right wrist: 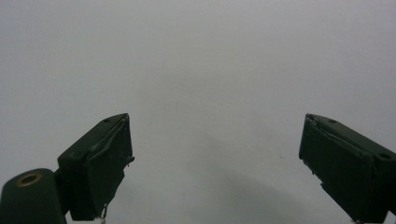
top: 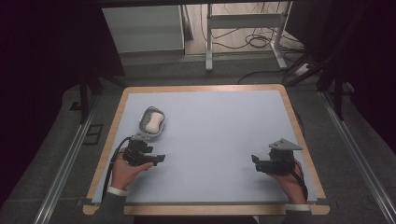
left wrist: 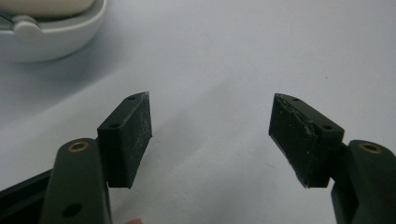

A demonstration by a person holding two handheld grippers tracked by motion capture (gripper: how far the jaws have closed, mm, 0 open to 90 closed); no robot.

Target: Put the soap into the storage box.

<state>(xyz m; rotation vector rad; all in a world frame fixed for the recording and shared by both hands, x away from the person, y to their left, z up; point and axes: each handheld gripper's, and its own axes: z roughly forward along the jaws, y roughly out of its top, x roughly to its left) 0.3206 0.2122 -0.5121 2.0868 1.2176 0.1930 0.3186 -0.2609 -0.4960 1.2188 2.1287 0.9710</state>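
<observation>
Table (top: 224,140) with pale blue mat takes most of the high view, wooden rim around it, dark floor and metal rails at both sides. Behind it, at 12 o'clock, a white cabinet (top: 142,28) and a metal frame with cables (top: 245,35).

On the mat, at approx. 10 o'clock from its centre, lies a grey oval soap dish (top: 145,127) with a cream soap bar (top: 152,122) resting inside. Nothing else is on the mat.

The left gripper (top: 156,159) is at 8 o'clock, just beside the dish, near side of it; its jaws point toward 3 o'clock, so not at the dish. In the left gripper view the left gripper (left wrist: 210,135) has jaws spread w/ bare mat between them, nothing pinched; the dish rim (left wrist: 56,37) sits at 11 o'clock, apart from the pads. The right gripper (top: 254,161) is at 4 o'clock, well apart from the dish, low over the mat. In the right gripper view the right gripper (right wrist: 215,163) is spread wide, also empty.

Step in hand, as I judge: approach to the dish w/ left gripper, no grasp yet. Next move probably needs to turn the left jaws toward 11 o'clock and bring them around the dish rim or the soap, then close. The soap looks smooth, it may slip if the pinch is off-centre
</observation>
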